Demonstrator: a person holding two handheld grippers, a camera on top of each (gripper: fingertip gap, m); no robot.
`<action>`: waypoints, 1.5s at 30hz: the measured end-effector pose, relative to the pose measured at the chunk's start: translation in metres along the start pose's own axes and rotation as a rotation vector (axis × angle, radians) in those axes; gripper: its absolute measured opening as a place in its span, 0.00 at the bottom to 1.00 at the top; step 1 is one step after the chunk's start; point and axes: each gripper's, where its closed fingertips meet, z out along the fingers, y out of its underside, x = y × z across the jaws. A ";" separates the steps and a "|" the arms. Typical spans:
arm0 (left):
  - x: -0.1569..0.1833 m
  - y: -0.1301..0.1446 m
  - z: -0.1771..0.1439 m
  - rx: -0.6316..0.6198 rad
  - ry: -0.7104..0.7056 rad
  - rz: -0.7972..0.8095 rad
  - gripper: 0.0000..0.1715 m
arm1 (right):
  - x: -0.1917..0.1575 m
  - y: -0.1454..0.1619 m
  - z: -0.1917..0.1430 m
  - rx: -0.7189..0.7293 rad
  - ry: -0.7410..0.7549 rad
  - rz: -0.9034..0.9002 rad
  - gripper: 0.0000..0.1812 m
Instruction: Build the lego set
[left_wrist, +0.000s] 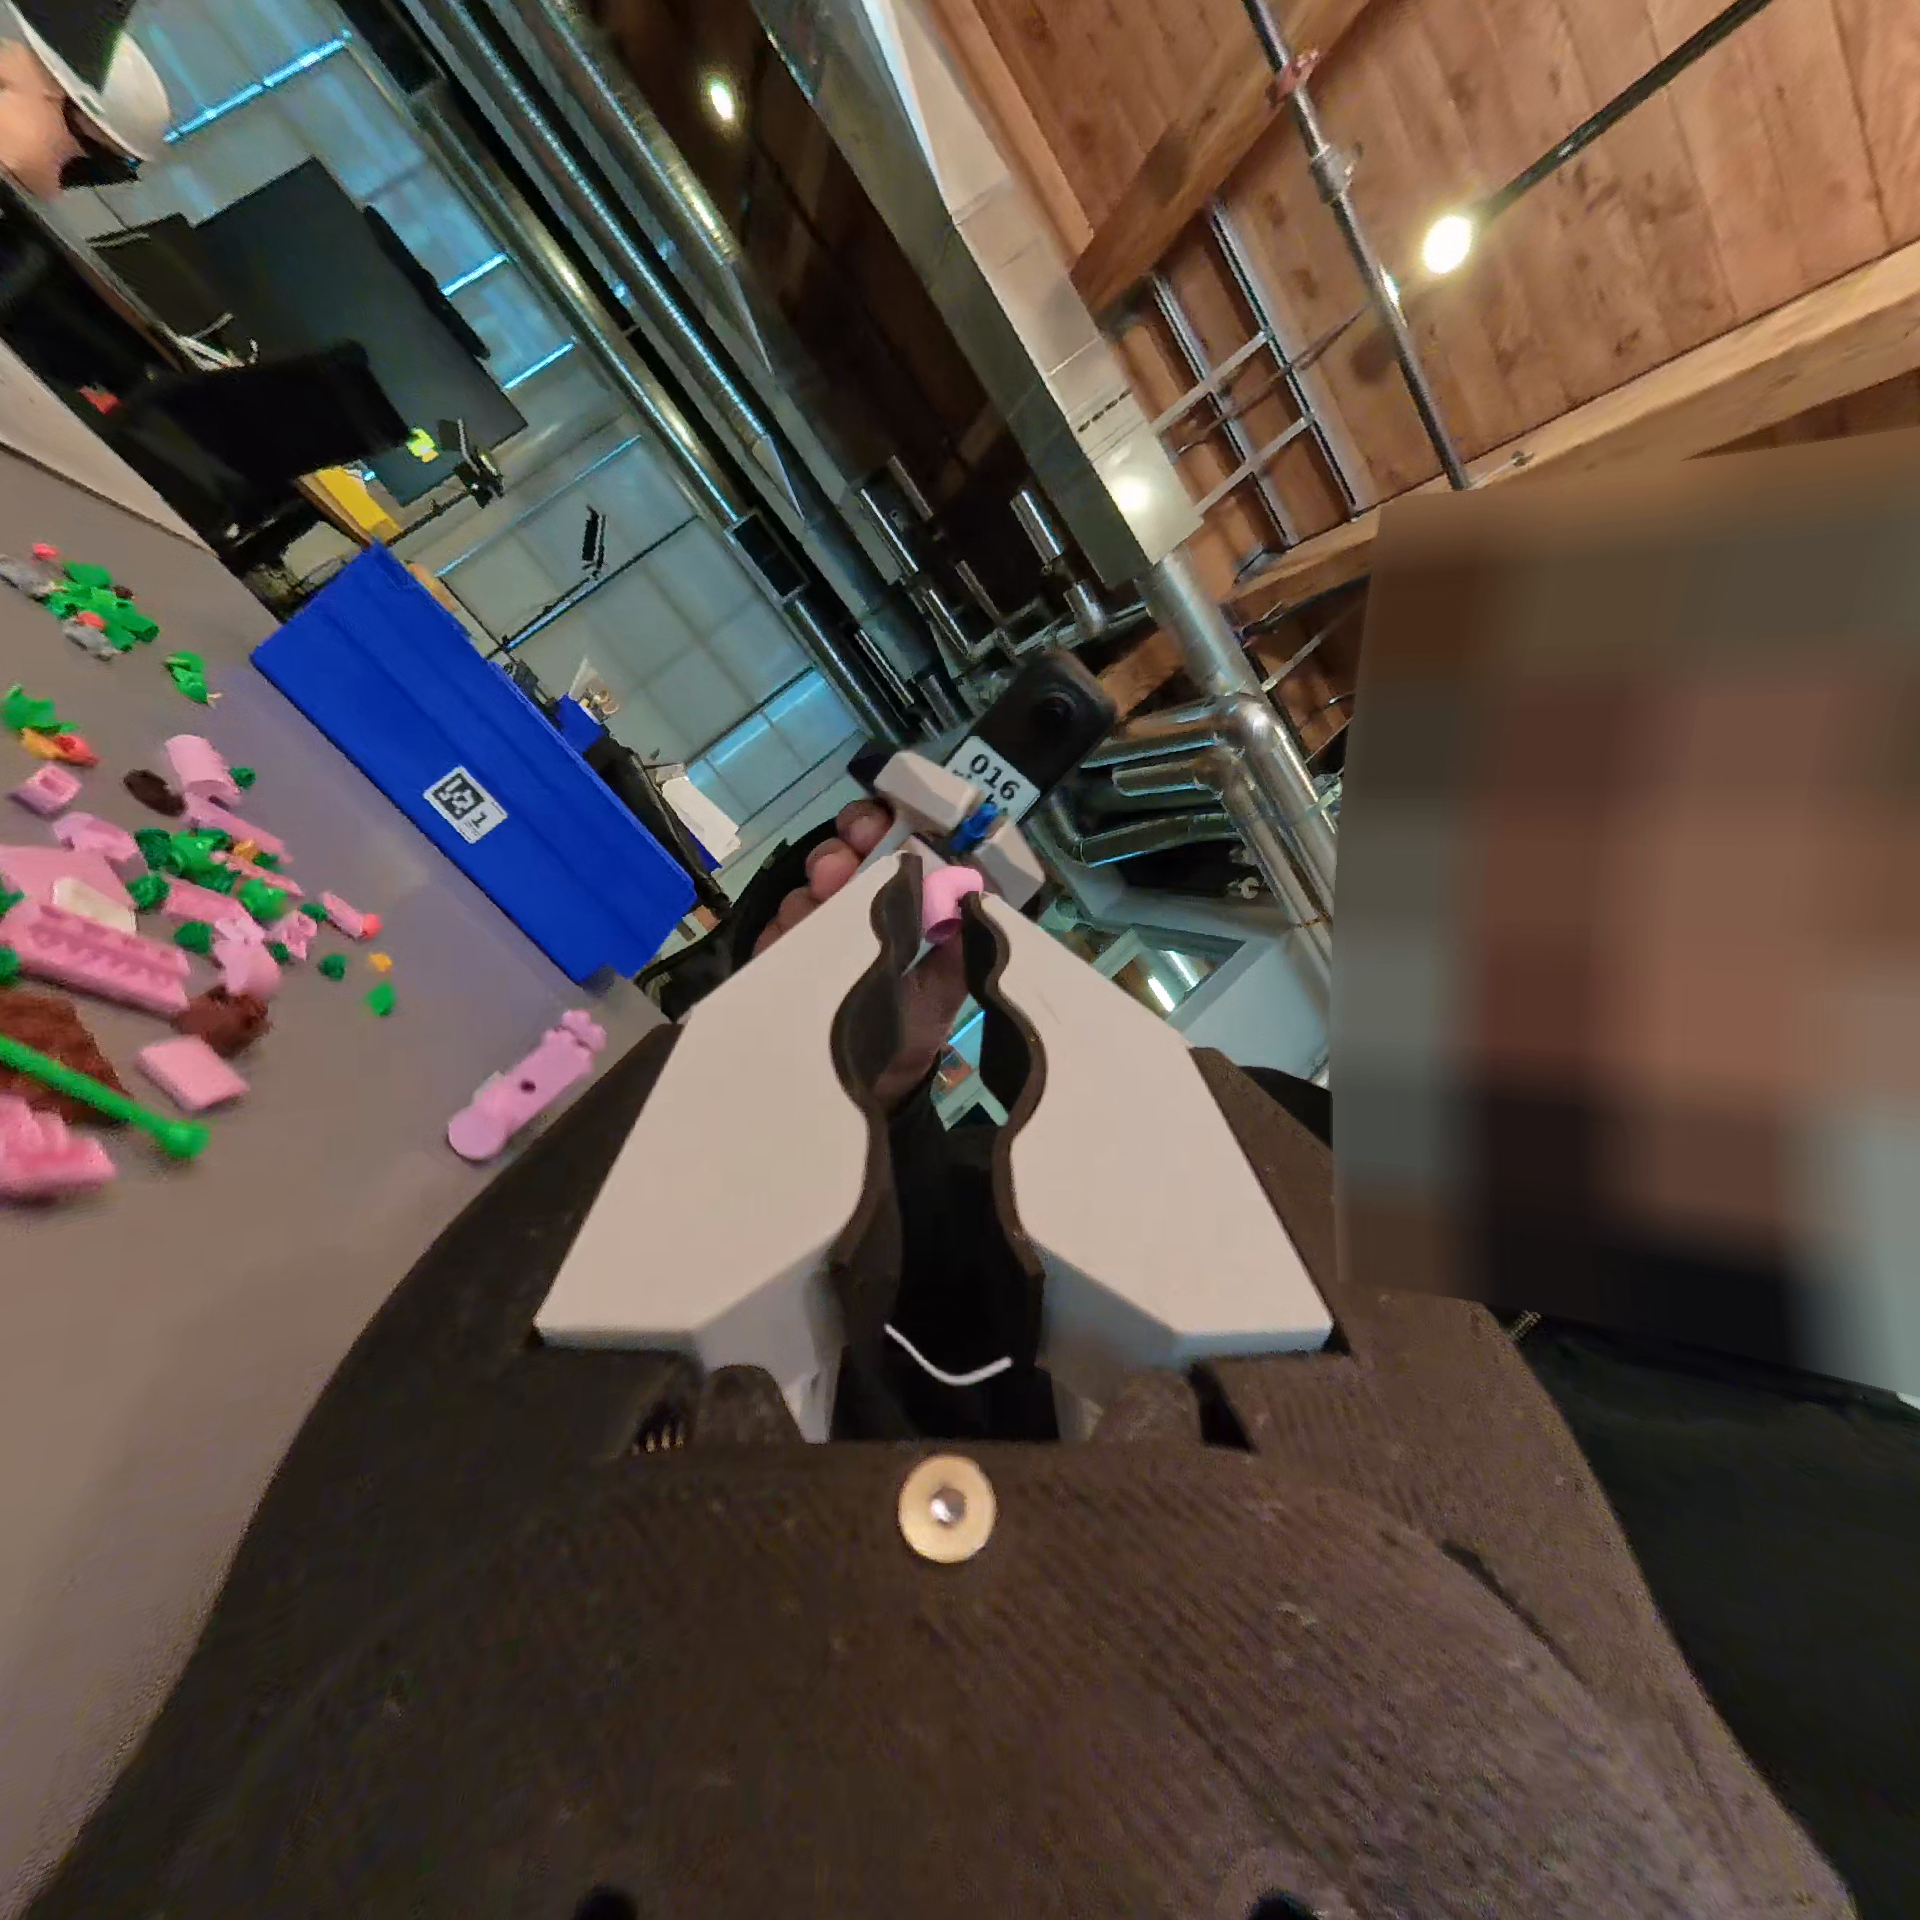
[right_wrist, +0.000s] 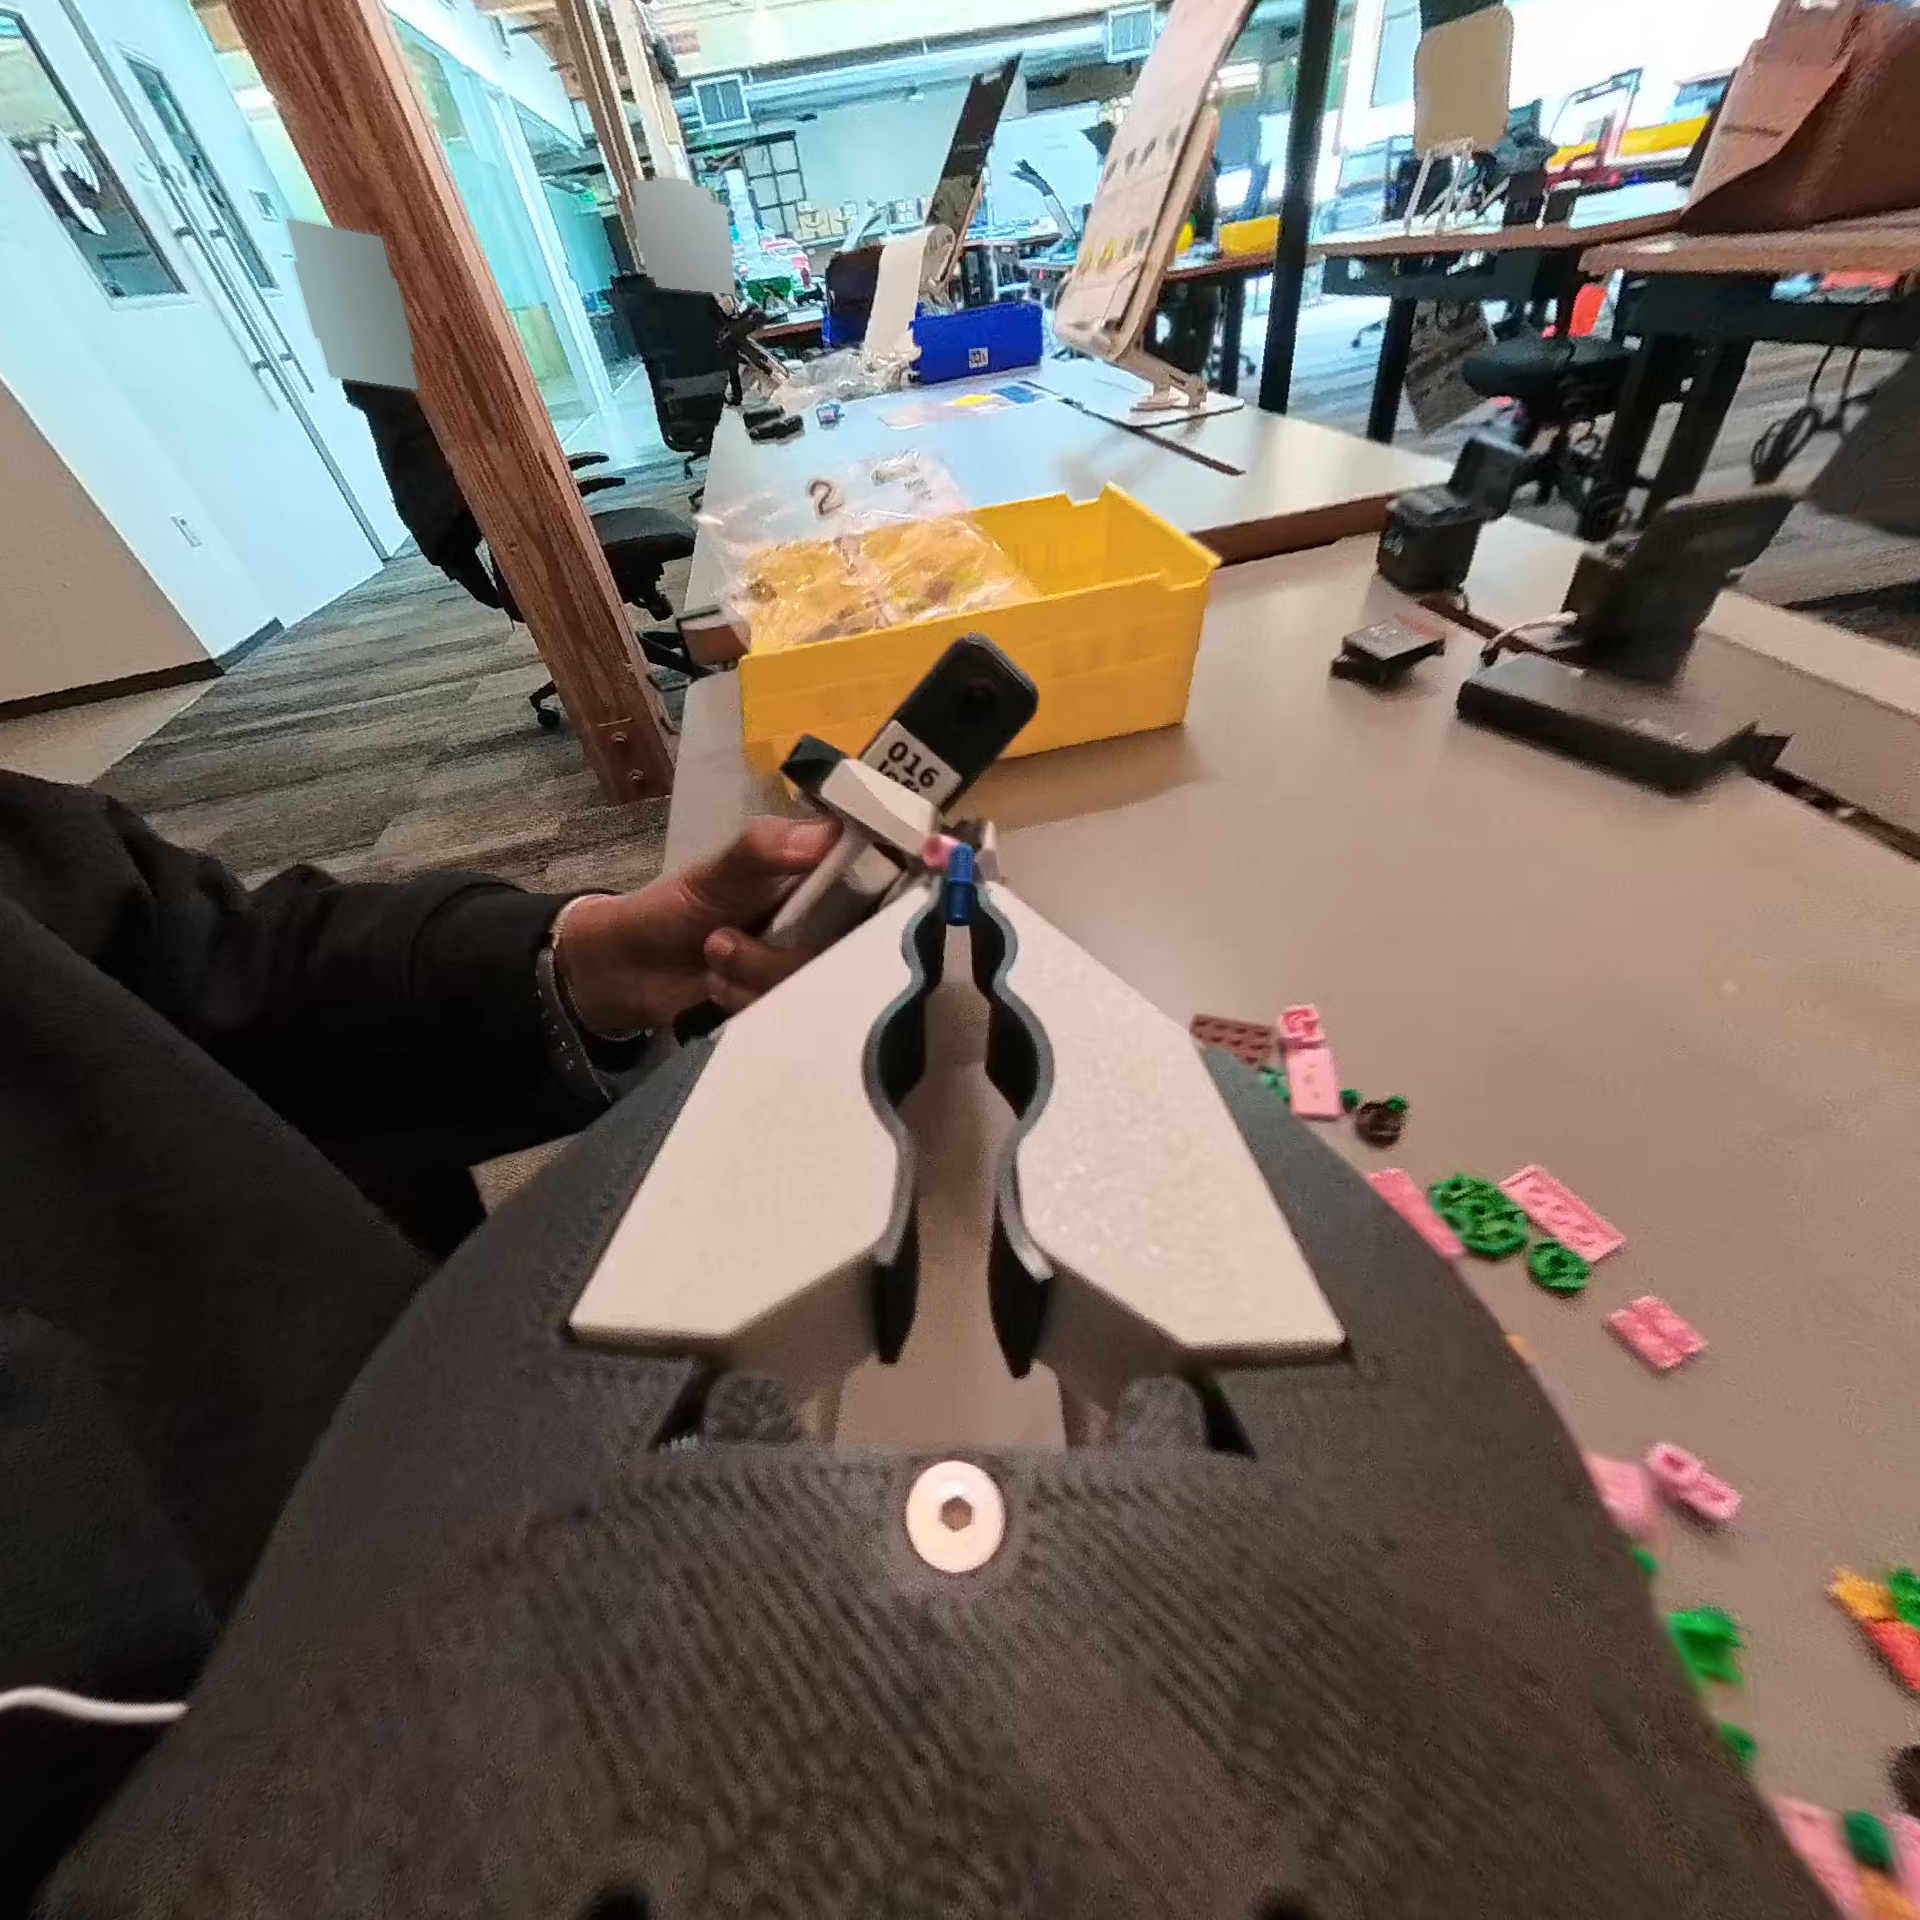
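Observation:
My left gripper is shut on a small pink round piece and holds it up in the air, tilted toward the ceiling. My right gripper is shut on a small blue pin. The two grippers meet tip to tip above the table's near edge. The blue pin sits just past the pink piece in the left wrist view, and the pink piece touches the pin's far end in the right wrist view. Loose pink, green and brown pieces lie on the grey table.
A blue bin stands on the table beyond the loose pieces. A yellow bin with clear bags stands at the table's far edge. Black stands and a cable sit at the back right. More loose pieces lie to the right. Some 5 centimeters of space lies between my two pairs of fingers.

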 end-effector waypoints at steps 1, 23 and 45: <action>-0.007 -0.004 0.009 -0.013 -0.007 -0.001 0.03 | 0.006 -0.007 -0.005 0.006 -0.004 -0.014 0.01; -0.115 -0.037 0.107 -0.212 -0.275 0.446 0.03 | 0.142 0.030 -0.080 0.124 -0.061 0.387 0.01; -0.131 -0.029 0.103 -0.206 -0.373 0.373 0.03 | 0.134 0.047 -0.065 -0.093 0.157 0.136 0.01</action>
